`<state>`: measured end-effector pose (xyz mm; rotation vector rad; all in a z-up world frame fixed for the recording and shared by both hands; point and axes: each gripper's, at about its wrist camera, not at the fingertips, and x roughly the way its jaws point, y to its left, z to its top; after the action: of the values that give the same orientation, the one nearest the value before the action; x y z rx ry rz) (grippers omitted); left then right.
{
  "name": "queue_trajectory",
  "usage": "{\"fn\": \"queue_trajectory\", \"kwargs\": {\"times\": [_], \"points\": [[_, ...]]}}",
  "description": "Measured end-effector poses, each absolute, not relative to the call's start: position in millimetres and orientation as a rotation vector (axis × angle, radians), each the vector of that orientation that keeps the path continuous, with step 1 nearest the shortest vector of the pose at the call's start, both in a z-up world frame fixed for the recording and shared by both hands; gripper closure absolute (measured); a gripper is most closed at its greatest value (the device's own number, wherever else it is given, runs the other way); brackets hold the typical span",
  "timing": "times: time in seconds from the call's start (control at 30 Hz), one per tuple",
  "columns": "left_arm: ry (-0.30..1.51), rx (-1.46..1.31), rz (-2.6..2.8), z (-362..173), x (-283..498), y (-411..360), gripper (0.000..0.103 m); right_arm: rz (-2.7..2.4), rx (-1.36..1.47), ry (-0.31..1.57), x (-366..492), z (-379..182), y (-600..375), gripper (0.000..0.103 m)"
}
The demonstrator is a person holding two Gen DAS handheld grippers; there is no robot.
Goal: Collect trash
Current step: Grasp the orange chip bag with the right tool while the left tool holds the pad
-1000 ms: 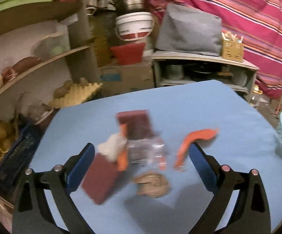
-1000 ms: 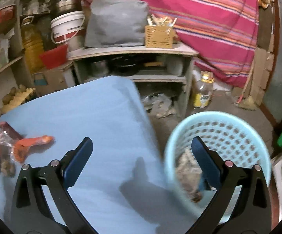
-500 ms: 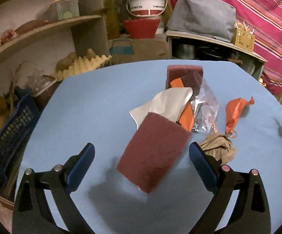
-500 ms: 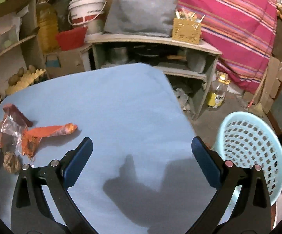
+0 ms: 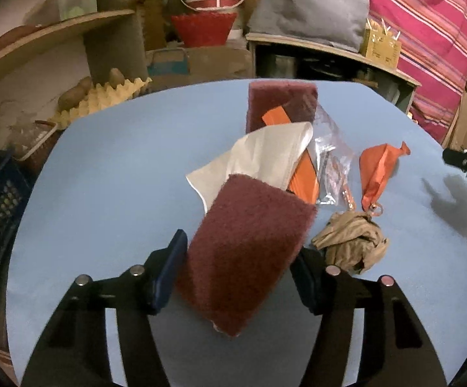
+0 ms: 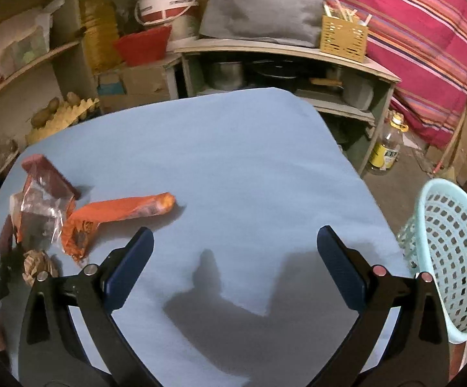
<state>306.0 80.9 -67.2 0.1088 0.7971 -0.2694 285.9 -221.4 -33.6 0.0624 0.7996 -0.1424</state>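
Through our left wrist view, the left gripper (image 5: pixel 238 271) has its jaws drawn in against the two long edges of a maroon scouring pad (image 5: pixel 246 254), which stands tilted between the blue fingers (image 5: pixel 172 267). Just beyond the pad, on the blue table (image 5: pixel 110 174), lies the rest of the trash. A white paper (image 5: pixel 259 161) touches the pad's far edge. A crumpled brown paper ball (image 5: pixel 352 245) sits just right of the pad. An orange wrapper (image 5: pixel 380 171) lies beyond the ball, and a clear plastic bag (image 5: pixel 331 161) rests between the wrapper and the white paper. Farthest from the pad is a second maroon pad (image 5: pixel 281 103), partly under the paper. This view alone shows the grip on the pad and the white paper.

Through our right wrist view, the right gripper (image 6: pixel 235 271) hovers over bare table (image 6: pixel 233 161) with its jaws wide and nothing between them. Only here do we see the light blue basket (image 6: pixel 452 258), off the table's right edge and well apart from the trash pile. The orange wrapper (image 6: pixel 120 213), the plastic bag (image 6: pixel 39 206) and the paper ball (image 6: pixel 38 264) sit at the far left of the table. Beyond the table stand a shelf (image 6: pixel 281 48), a white bucket (image 6: pixel 165 3) and a striped cloth (image 6: pixel 411 25).
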Motion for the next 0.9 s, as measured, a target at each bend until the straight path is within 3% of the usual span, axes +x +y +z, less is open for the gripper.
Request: {"fn": "queue_trajectory", "kwargs": {"times": [0.63,0.9], "points": [[0.655,0.054,-0.061,-9,284,104,0.044,-0.034,0.08,0.783,316,-31,-169,0.004],[0.634,0.083,-0.058,-2,287,93,0.044,-0.042,0.141,0.88,351,-51,-163,0.006]]}}
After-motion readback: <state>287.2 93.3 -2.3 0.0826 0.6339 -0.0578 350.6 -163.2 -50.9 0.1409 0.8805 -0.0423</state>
